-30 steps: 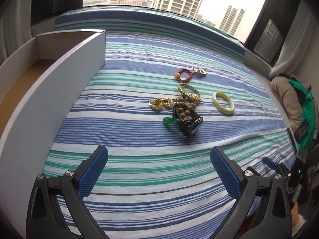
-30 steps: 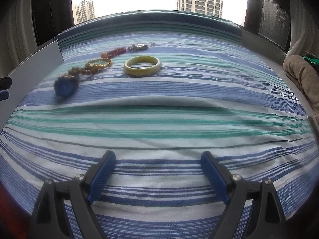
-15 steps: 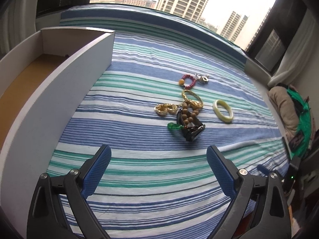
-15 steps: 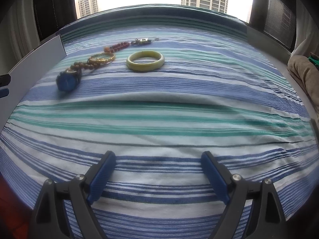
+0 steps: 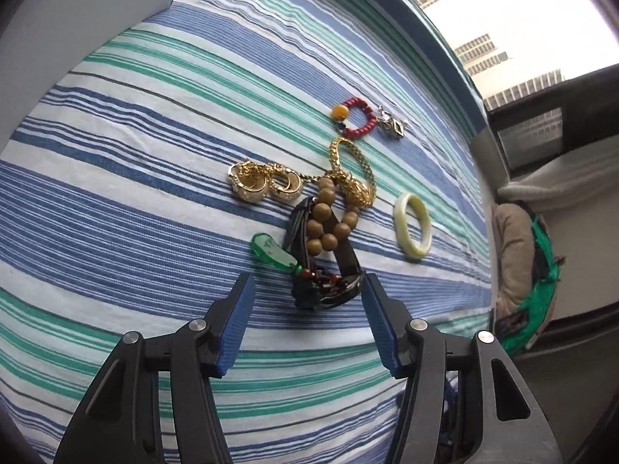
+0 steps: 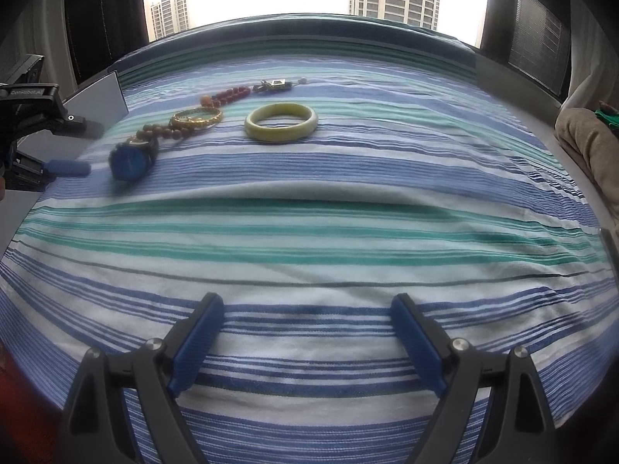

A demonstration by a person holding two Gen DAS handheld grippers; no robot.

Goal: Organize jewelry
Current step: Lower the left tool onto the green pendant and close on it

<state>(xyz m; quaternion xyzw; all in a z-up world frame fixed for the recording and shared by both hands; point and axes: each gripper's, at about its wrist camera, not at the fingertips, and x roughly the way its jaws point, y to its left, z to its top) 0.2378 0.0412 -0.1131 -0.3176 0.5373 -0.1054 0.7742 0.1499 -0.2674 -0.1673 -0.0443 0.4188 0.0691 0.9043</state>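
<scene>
A pile of jewelry lies on the striped cloth (image 5: 116,193). A dark watch (image 5: 325,294) with a blue face (image 6: 131,160) sits under a wooden bead bracelet (image 5: 329,228), beside a green pendant (image 5: 271,251). Behind them are gold earrings (image 5: 267,187), a gold chain bracelet (image 5: 354,178), a red bead bracelet (image 5: 359,120) and a silver charm (image 5: 392,123). A pale jade bangle (image 5: 413,230) lies apart on the right. My left gripper (image 5: 307,282) straddles the watch, its jaws closing, the left pad still clear of it. My right gripper (image 6: 307,324) hovers open over bare cloth.
A white box wall (image 5: 96,0) stands at the far left of the cloth and shows too in the right wrist view (image 6: 96,104). A beige cushion with green cloth (image 5: 518,255) lies off the right edge. Windows run along the far side.
My left gripper dropped forward onto the jewelry pile, rolled, and its jaws narrowed around the watch. The right gripper has stayed where it was.
</scene>
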